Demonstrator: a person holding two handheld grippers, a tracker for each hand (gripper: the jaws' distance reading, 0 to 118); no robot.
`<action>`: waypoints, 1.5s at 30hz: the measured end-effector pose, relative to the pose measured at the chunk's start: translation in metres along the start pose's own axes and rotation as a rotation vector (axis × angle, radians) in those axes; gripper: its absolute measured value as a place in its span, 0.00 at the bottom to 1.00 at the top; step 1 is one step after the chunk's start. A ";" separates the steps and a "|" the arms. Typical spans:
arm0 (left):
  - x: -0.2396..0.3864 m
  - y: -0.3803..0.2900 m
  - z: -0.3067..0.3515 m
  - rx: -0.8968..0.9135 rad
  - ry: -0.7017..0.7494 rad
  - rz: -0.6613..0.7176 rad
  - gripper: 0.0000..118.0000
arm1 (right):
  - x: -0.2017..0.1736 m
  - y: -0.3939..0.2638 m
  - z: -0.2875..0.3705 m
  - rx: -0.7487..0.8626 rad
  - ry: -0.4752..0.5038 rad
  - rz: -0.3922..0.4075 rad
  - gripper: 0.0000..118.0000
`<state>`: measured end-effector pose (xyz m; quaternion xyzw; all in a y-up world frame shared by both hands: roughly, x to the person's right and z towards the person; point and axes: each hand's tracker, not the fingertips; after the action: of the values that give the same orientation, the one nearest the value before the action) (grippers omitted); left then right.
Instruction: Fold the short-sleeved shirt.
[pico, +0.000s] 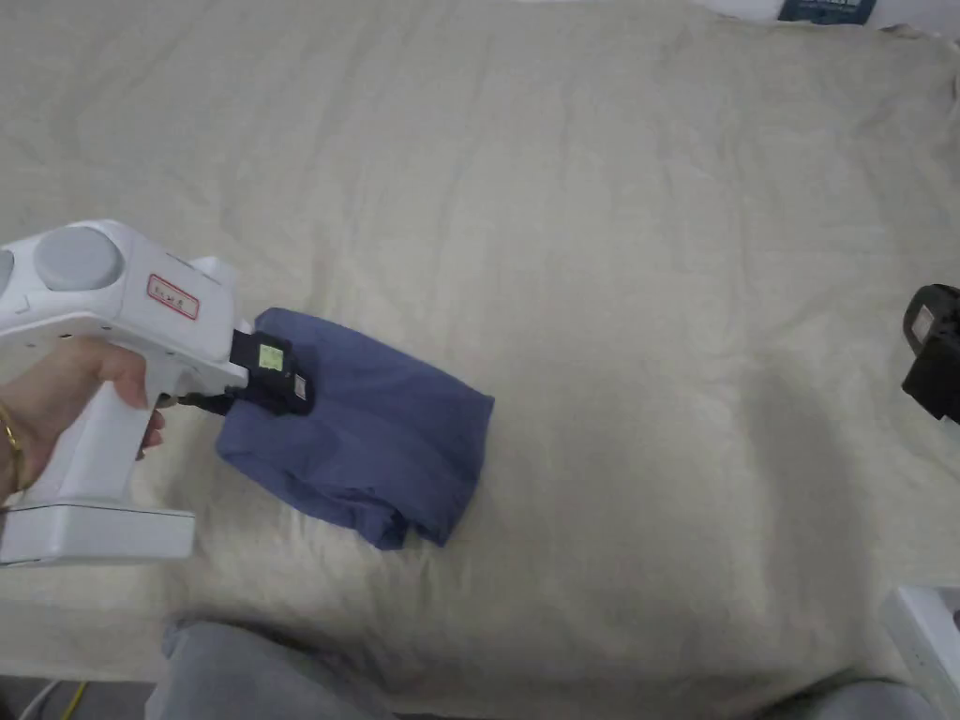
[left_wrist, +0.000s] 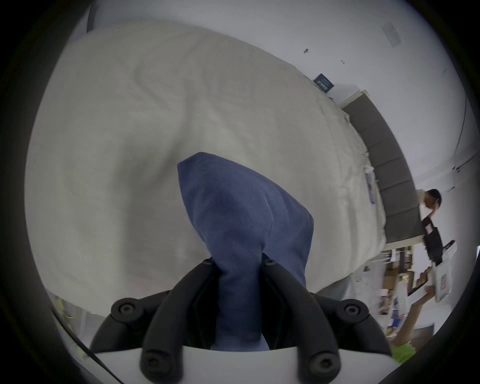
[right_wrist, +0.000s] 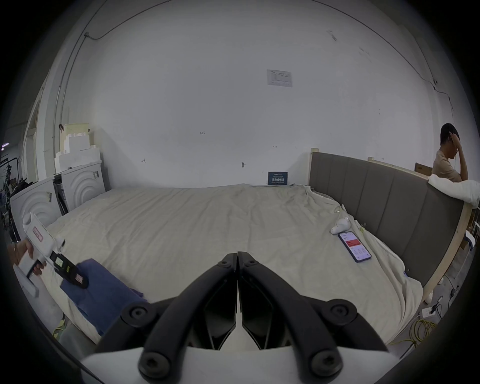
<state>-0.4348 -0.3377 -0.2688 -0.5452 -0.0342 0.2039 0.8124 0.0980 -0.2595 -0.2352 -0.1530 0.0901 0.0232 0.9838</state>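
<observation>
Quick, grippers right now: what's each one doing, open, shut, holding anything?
Left gripper: shut on the blue shirt, pinching a bunched edge of it above the bed sheet.
Right gripper: shut, holding nothing.

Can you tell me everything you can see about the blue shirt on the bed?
The blue shirt is soft, plain, dark blue cloth, already folded into a small bundle several layers thick. It lies on the cream bedsheet near the bed's front edge. One end is bunched and pinched between the two black jaws of the left gripper, which a hand holds. The rest of the bundle rests on the sheet. The right gripper, shut and empty, is well away from it.
</observation>
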 end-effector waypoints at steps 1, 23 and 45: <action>-0.013 0.005 0.008 0.017 0.057 -0.004 0.15 | -0.002 0.002 -0.001 0.004 0.003 0.005 0.00; -0.231 0.034 0.067 0.262 1.162 -0.027 0.85 | -0.016 0.004 -0.021 -0.030 -0.027 0.097 0.00; 0.127 -0.018 0.110 1.138 0.436 -0.240 0.91 | 0.027 0.013 0.041 0.113 -0.008 0.019 0.00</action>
<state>-0.3437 -0.2002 -0.2293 -0.0484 0.1857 -0.0185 0.9812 0.1303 -0.2343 -0.2050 -0.0963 0.0888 0.0282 0.9910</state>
